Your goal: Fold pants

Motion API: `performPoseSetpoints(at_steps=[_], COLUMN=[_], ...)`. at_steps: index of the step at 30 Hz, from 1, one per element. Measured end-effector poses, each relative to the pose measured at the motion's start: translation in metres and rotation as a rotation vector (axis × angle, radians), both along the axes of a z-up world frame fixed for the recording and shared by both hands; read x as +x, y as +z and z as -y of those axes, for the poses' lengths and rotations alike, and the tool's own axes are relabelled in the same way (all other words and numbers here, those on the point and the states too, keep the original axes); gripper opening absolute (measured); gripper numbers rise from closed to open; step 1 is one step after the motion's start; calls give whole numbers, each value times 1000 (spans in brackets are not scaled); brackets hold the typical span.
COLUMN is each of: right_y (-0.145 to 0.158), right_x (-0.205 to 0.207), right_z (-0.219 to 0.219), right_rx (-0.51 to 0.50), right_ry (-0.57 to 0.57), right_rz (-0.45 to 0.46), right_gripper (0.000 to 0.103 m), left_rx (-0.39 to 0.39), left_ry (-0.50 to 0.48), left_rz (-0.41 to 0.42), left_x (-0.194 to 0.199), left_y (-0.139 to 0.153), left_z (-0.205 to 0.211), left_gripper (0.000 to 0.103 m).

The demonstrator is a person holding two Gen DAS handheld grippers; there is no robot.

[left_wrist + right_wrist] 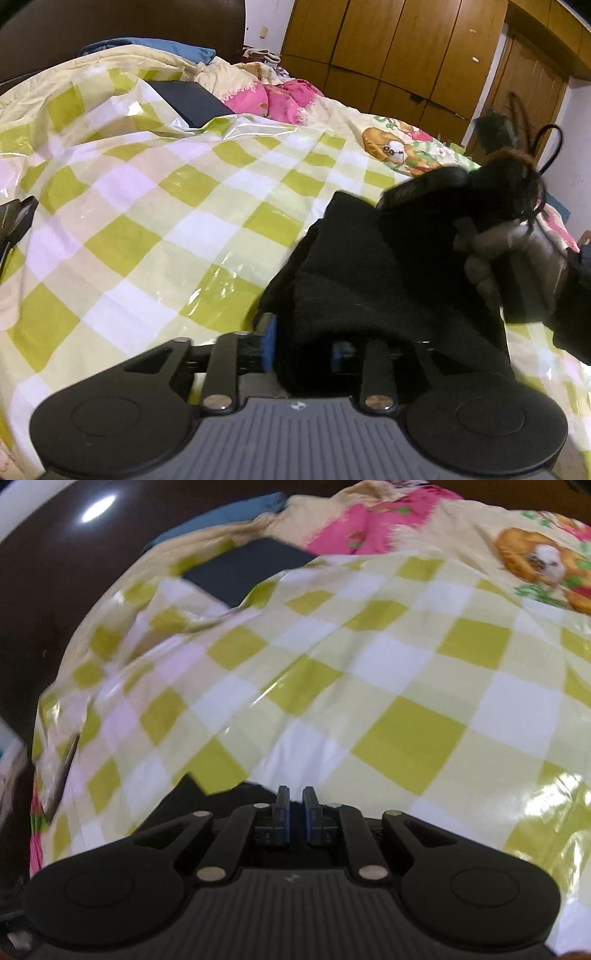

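Note:
Black pants [369,277] hang bunched over my left gripper [306,347], above the green-and-white checked sheet [166,206]. The cloth runs between the left fingers and hides the right one; the jaws are closed on it. A hand [517,254] holds my right gripper at the right of the left wrist view, against the pants. In the right wrist view my right gripper [294,801] is shut with a thin slit between its blue pads, with nothing visible in it. A dark corner of cloth [184,794] shows just left of it.
A dark flat box [188,98] lies on the sheet at the back, also in the right wrist view [247,568]. Pink and cartoon-print bedding [284,99] is behind. Wooden wardrobe [406,48] stands beyond the bed. A dark object [14,218] sits at the left edge.

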State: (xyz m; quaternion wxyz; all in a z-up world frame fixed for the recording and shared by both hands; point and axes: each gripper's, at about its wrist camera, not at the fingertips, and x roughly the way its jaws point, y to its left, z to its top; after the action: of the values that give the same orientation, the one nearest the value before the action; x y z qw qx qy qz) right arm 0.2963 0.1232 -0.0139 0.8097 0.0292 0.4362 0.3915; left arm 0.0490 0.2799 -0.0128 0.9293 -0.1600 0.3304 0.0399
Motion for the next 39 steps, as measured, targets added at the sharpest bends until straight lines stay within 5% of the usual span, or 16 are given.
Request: performPoseSetpoints(at_steps=[3,9,16,18,22,30,34,37,39], right_y=[33,83,33,15,0,15,15,29,41], right_x=[-12,-59,-95,-87,-61,-63,-56,-57,-54], right_z=[23,55,12,4,14,14,23,31,31], right_rx=[87,172,30,-10,112,74,106,130,109], right_ry=[-46,-3,205,154,32,-13,-46,-12,35], right_rz=[93,211,161,145,12,68,26,69,148], right_gripper=[11,11,14,6,0,0,0,14,35], left_rx=[-28,98,182,198,196,245,144,129,164], left_ry=[-7,-47,-71,-55,-8,-95,-132,-136,-137], left_rz=[10,15,-22,-32,-60,65,30,-6,-21], left_x=[-10,-22,-22,-24,-31,-16,-8,-5,-3], left_y=[8,26,29,28,26,53,39,29,24], left_z=[-8,3,6,4,-8,16,18,22,27], left_gripper=[54,55,63,63,63,63,63,63,61])
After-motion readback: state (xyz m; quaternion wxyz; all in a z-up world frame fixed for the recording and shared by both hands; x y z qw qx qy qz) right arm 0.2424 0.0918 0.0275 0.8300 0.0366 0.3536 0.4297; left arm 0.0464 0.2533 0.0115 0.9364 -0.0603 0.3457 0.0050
